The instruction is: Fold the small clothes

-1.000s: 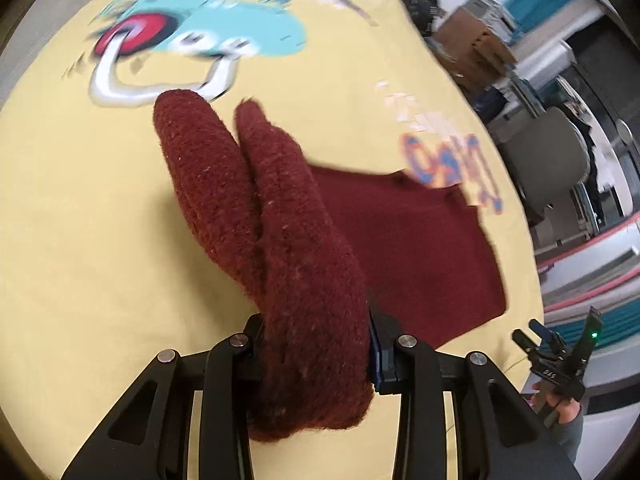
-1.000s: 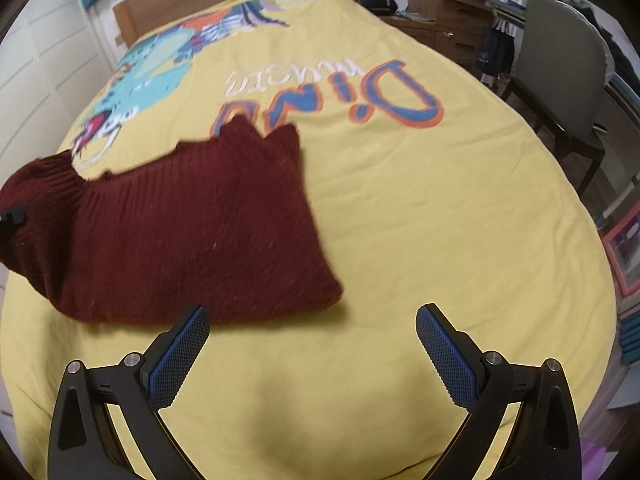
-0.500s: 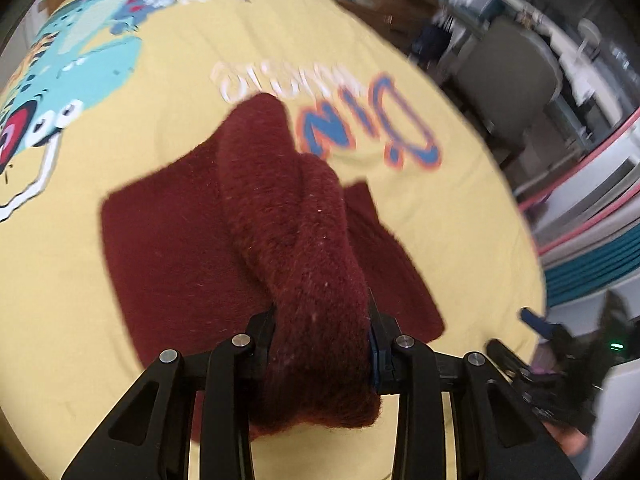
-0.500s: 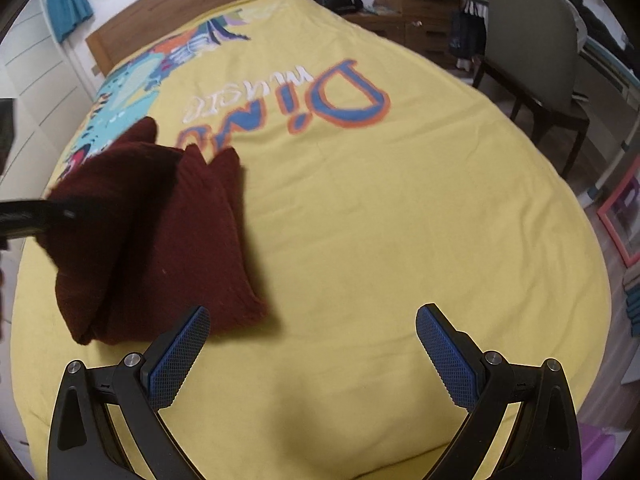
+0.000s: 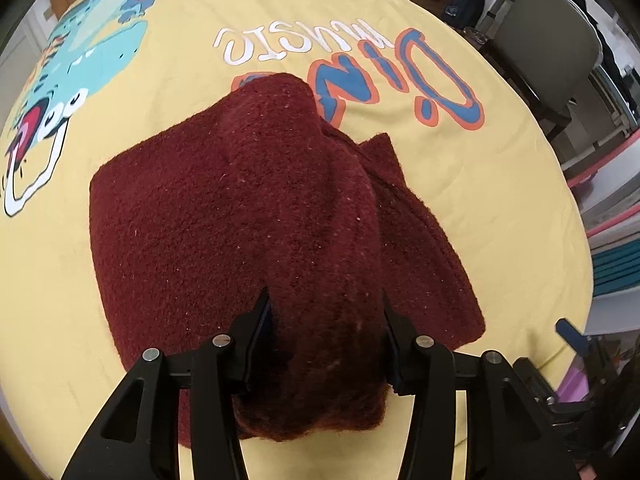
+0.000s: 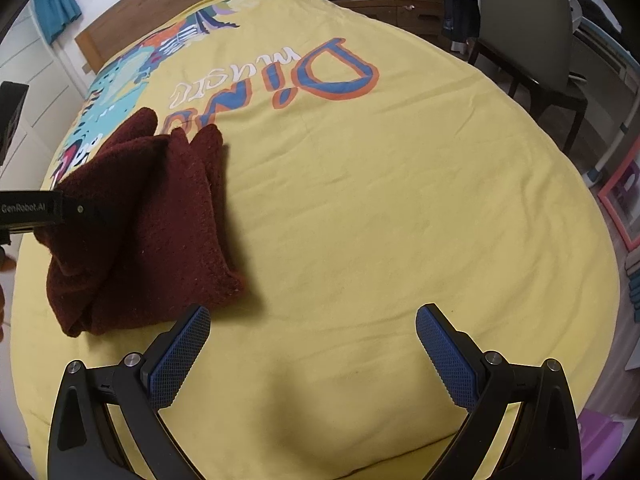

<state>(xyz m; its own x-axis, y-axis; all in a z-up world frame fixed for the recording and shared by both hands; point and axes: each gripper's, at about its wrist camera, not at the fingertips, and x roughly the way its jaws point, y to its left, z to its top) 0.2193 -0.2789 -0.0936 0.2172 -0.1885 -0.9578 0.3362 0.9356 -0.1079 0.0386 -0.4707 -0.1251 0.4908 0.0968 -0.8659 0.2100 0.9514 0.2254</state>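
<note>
Left wrist view: left gripper (image 5: 326, 344) clamps soft, floppy maroon knit (image 5: 240, 216); right gripper (image 6: 312, 344) gapes empty beside it—grab corners.

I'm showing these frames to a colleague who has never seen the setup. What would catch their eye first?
The dark red knitted garment, bunched and clamped in the left gripper, fills the middle of the left wrist view. Under it spreads a bright yellow bedspread with a big blue-and-orange "Dino" print and a turquoise dinosaur toward the headboard. The right gripper hovers wide open over bare yellow, right of the garment.
</note>
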